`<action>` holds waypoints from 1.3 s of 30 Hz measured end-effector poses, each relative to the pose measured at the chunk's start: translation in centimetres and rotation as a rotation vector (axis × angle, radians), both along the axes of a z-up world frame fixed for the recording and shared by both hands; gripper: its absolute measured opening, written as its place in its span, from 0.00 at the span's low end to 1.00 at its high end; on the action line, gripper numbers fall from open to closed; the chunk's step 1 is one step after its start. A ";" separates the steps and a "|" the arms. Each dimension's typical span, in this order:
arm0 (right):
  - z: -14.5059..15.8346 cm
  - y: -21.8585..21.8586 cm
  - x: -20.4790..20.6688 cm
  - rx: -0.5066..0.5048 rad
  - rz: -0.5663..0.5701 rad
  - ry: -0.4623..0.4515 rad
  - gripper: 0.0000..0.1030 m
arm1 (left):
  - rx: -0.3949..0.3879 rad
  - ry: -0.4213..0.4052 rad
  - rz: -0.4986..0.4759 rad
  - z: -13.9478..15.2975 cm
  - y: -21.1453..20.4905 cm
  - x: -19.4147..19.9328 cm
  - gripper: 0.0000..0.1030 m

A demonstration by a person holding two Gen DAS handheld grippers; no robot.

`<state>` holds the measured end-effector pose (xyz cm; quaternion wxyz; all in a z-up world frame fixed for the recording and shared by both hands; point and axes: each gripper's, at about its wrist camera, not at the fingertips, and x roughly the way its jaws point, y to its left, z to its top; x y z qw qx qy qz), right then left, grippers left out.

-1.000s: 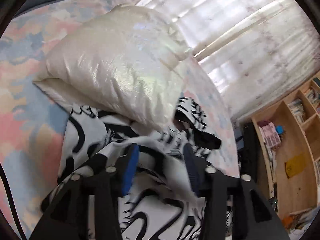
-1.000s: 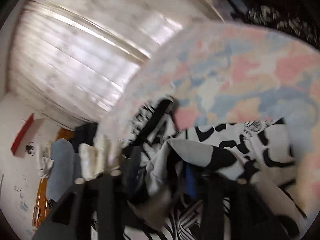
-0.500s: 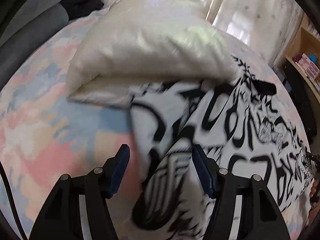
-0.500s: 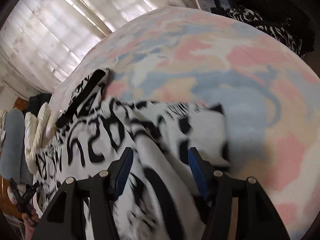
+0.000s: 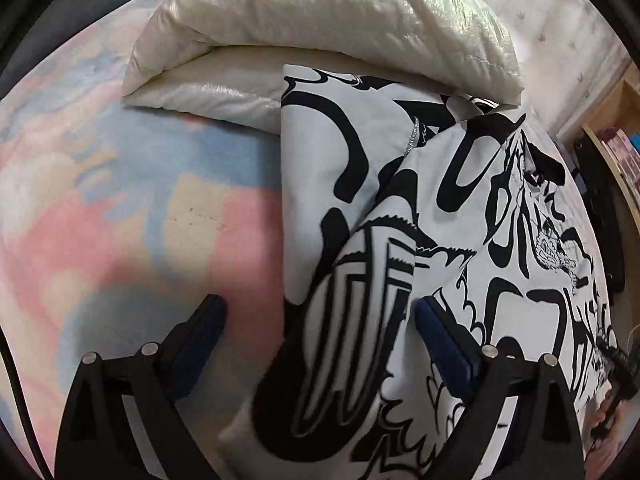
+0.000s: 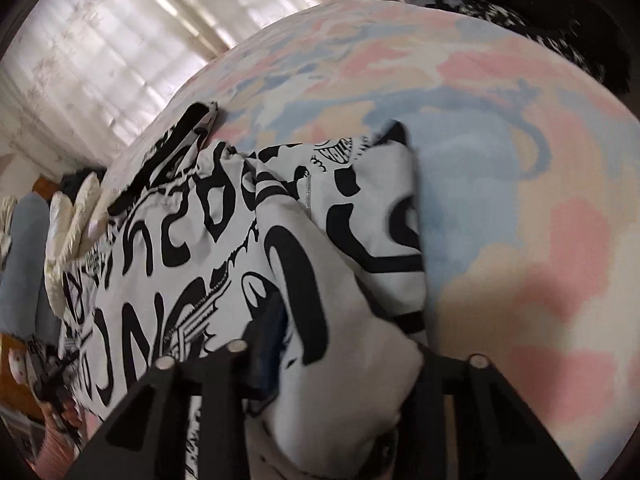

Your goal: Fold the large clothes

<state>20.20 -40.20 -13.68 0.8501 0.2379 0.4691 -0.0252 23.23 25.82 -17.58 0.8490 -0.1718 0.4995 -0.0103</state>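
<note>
Left claw [image 5: 316,316] gapes wide, gripping nothing, straddling a sleeve of the black-and-white printed garment [image 5: 460,200] on the bed [image 5: 120,180]; right claw [image 6: 348,332] likewise spread around a fold.

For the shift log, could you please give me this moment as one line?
left gripper: open, straddling folded sleeve | right gripper: open, over black-and-white garment | garment: sides folded in on pastel bedspread | cream jacket: beside it

Black-and-white printed garment [image 5: 460,184] — sleeves folded inward
</note>
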 end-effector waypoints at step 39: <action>7.6 4.4 -3.8 -0.231 0.060 -0.001 0.64 | 0.162 -0.176 -0.093 12.2 -4.6 -3.7 0.62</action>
